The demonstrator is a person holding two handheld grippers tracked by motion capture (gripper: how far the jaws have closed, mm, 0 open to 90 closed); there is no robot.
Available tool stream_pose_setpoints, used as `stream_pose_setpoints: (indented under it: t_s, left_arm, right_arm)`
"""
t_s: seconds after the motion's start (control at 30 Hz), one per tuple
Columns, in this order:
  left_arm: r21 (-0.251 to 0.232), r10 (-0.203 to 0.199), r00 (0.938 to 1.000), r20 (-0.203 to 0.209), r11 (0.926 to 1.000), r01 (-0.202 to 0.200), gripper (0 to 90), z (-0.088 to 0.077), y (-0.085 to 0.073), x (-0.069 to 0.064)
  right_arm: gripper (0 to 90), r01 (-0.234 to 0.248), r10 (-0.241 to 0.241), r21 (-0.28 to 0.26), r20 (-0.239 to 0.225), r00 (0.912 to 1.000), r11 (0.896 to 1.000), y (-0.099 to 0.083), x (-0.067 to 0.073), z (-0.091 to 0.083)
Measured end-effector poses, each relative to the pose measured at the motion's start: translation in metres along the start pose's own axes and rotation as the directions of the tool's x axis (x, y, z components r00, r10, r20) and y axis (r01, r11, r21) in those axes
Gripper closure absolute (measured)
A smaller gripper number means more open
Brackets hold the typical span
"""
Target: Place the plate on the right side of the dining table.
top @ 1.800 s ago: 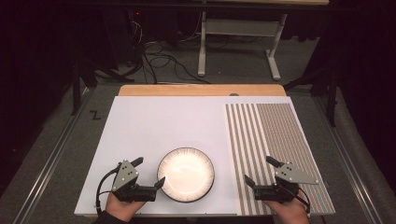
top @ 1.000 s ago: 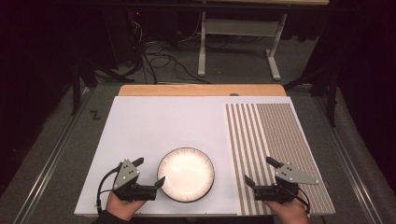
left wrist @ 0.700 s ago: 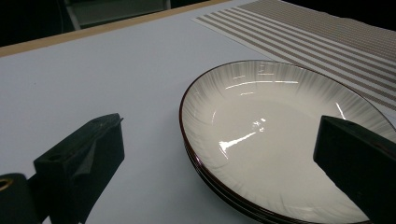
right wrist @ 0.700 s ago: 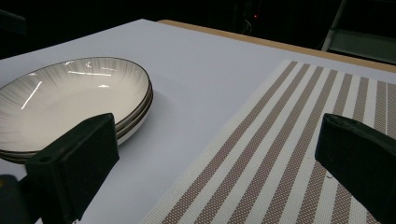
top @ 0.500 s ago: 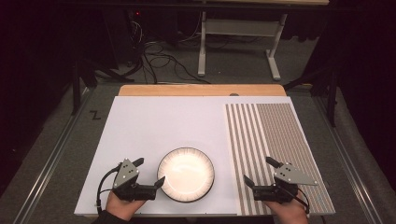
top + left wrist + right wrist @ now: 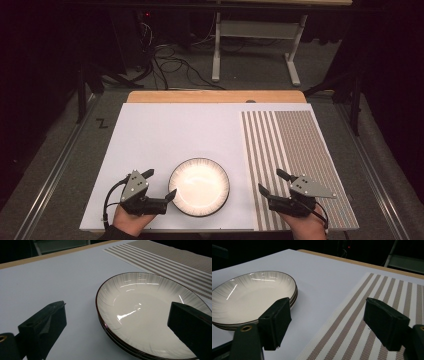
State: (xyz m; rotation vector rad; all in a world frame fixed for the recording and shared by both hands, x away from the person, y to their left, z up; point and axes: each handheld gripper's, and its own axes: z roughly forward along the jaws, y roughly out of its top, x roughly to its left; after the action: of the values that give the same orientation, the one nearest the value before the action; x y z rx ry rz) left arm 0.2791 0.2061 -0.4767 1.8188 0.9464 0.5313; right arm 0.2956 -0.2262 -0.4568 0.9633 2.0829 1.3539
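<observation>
A shallow white plate [image 6: 199,186] with a dark rim sits on the white sheet near the front edge; in the gripper views it tops a small stack [image 6: 147,315] [image 6: 249,296]. My left gripper [image 6: 160,183] rests open just left of the plate, with one fingertip close to the rim. In the left gripper view, the left gripper [image 6: 118,306] has one jaw over bare sheet and the other over the plate's near side. My right gripper [image 6: 270,180] stands open on the striped mat, right of the plate and apart from it. Nothing is between the right gripper's [image 6: 327,302] jaws.
A white sheet [image 6: 170,135] covers the left and middle of the table. A brown-striped placemat [image 6: 300,150] lies on the right. A wooden strip [image 6: 215,96] runs along the far edge. Beyond it are floor cables [image 6: 170,62] and a metal desk frame [image 6: 255,35].
</observation>
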Motion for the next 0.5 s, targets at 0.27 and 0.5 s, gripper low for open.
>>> stream_pose_setpoints:
  t_s: [0.27,0.5]
  left_arm:
    - [0.003,-0.002,1.0,0.003,1.0,0.002,2.6,0.001,0.0,0.0]
    - [-0.003,-0.013,0.9999,0.003,0.9999,0.013,2.7,-0.001,-0.001,0.002]
  right_arm:
    - [45.8,-0.005,0.005,0.009,-0.051,0.9987,1.0,0.006,0.008,0.01]
    - [52.5,0.012,-0.009,0.04,-0.071,0.9974,0.999,0.015,0.023,0.028]
